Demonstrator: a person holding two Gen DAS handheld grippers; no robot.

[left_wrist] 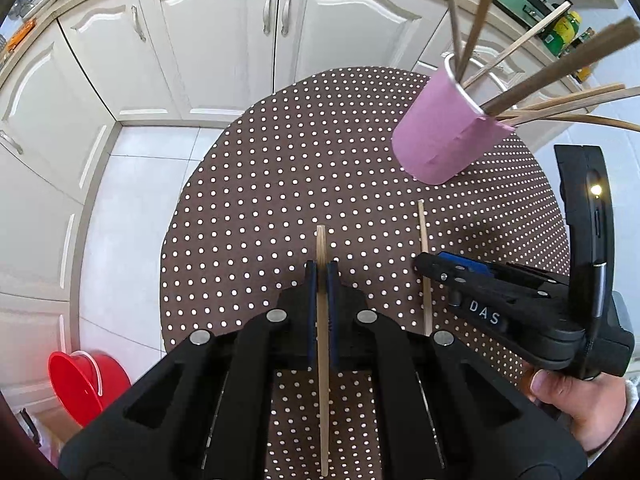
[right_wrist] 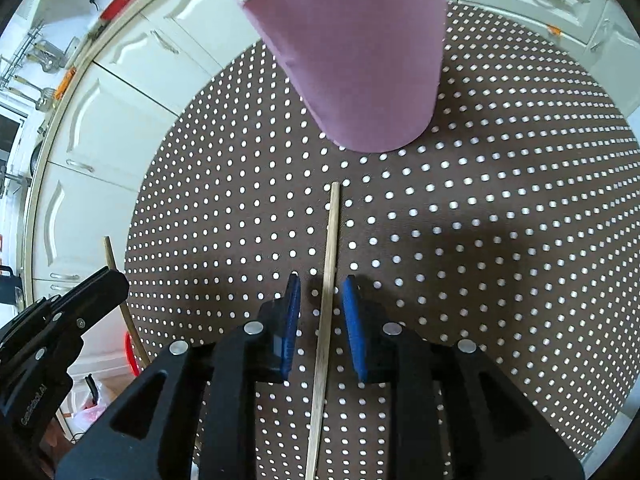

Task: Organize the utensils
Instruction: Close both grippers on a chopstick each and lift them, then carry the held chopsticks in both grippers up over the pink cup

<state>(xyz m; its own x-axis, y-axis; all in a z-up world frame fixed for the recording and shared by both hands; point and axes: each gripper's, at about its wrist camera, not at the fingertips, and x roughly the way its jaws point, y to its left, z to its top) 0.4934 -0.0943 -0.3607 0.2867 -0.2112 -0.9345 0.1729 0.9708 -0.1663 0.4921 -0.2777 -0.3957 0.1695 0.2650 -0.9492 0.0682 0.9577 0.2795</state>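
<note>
A pink cup (left_wrist: 444,132) stands at the far right of the round dotted table (left_wrist: 280,160) and holds several chopsticks and wooden utensils (left_wrist: 560,68). My left gripper (left_wrist: 322,266) is shut on a bamboo chopstick (left_wrist: 322,320), held above the table. My right gripper (right_wrist: 322,284) is open, its blue pads either side of a second chopstick (right_wrist: 330,248) that lies on the table just before the pink cup (right_wrist: 360,60). The right gripper also shows in the left wrist view (left_wrist: 424,260), over that chopstick (left_wrist: 423,232).
White kitchen cabinets (left_wrist: 200,40) stand behind the table. A red bucket (left_wrist: 86,380) sits on the tiled floor at the lower left. The left gripper (right_wrist: 100,284) shows at the left edge of the right wrist view.
</note>
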